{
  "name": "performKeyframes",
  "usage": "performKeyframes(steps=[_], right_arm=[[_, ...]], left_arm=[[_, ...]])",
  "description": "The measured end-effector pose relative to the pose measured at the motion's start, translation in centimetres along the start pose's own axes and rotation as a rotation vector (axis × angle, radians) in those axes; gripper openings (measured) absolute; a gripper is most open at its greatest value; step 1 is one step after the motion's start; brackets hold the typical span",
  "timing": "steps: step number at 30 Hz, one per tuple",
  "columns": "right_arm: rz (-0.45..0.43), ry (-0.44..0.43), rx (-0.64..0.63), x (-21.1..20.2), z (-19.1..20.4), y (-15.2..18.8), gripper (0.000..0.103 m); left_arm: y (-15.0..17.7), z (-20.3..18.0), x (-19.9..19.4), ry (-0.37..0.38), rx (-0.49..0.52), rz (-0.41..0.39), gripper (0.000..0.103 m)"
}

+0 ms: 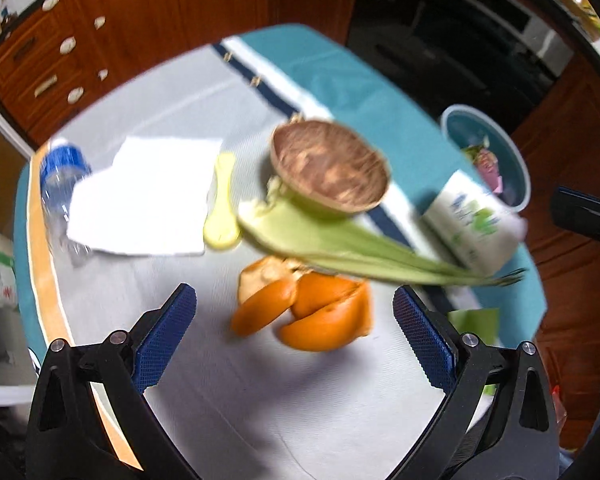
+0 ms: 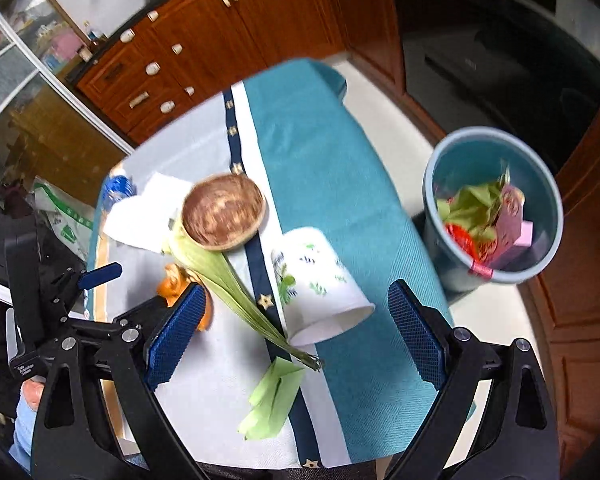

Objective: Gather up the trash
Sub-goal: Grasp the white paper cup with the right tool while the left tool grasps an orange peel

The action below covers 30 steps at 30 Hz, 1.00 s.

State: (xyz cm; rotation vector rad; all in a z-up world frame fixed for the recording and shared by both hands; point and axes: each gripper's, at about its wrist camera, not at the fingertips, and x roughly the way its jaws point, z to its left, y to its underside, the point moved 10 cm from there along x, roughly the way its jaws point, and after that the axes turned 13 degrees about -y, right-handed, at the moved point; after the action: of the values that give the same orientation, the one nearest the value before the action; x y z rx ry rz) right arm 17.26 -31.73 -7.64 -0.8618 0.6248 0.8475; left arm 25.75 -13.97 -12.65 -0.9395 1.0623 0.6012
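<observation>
Left wrist view shows our left claw [image 1: 294, 322] spread wide above the orange peel [image 1: 304, 308] on the counter [image 1: 220, 380]. Our right claw [image 2: 296, 330] gapes wide too, empty, over the tipped paper cup [image 2: 320, 280]; the bin [image 2: 494, 204] sits on the floor beside the counter.

The peel [image 1: 312, 312] is bright orange. The husk [image 1: 340, 240] is pale green, the bowl [image 1: 330, 164] mottled brown. The cup [image 2: 320, 280] is white with green and blue sprigs. The napkin [image 1: 148, 196] is plain white, the spoon [image 1: 220, 204] pale yellow. The bottle [image 1: 60, 184] is clear with a blue label. The cloth [image 2: 320, 168] is teal and pale grey, with a navy star-dotted stripe. The bin [image 2: 548, 184] is grey-blue. The gripper pads [image 1: 164, 340] are blue and cross-hatched.
</observation>
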Motion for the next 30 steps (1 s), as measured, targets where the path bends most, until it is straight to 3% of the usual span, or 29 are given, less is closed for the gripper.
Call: performKeyframes(steps=[6, 13, 17, 18, 19, 21, 30], right_arm=[[0.053, 0.03, 0.037, 2.6, -2.2, 0.6, 0.089], [0.099, 0.008, 0.064, 5.1, -3.6, 1.0, 0.089], [0.112, -0.05, 0.07, 7.1, -3.3, 1.3, 0.089], [0.103, -0.048, 0.051, 7.3, -3.0, 1.3, 0.087], [0.099, -0.036, 0.036, 7.5, -2.9, 1.3, 0.075], [0.108, -0.028, 0.029, 8.0, -2.7, 1.6, 0.064], [0.094, -0.044, 0.043, 7.3, -2.6, 3.2, 0.06]], left_arm=[[0.2, 0.6, 2.5, -0.034, 0.007, 0.018, 0.099], [1.6, 2.6, 2.4, 0.012, -0.03, 0.025, 0.099], [3.0, 2.1, 1.1, 0.049, -0.021, 0.017, 0.099], [3.3, 1.7, 0.9, 0.054, -0.014, 0.016, 0.099], [3.7, 1.1, 0.8, 0.06, 0.0, 0.019, 0.099], [4.3, 0.1, 0.6, 0.071, 0.018, 0.021, 0.099], [5.1, -3.5, 0.9, 0.11, 0.043, 0.031, 0.099]])
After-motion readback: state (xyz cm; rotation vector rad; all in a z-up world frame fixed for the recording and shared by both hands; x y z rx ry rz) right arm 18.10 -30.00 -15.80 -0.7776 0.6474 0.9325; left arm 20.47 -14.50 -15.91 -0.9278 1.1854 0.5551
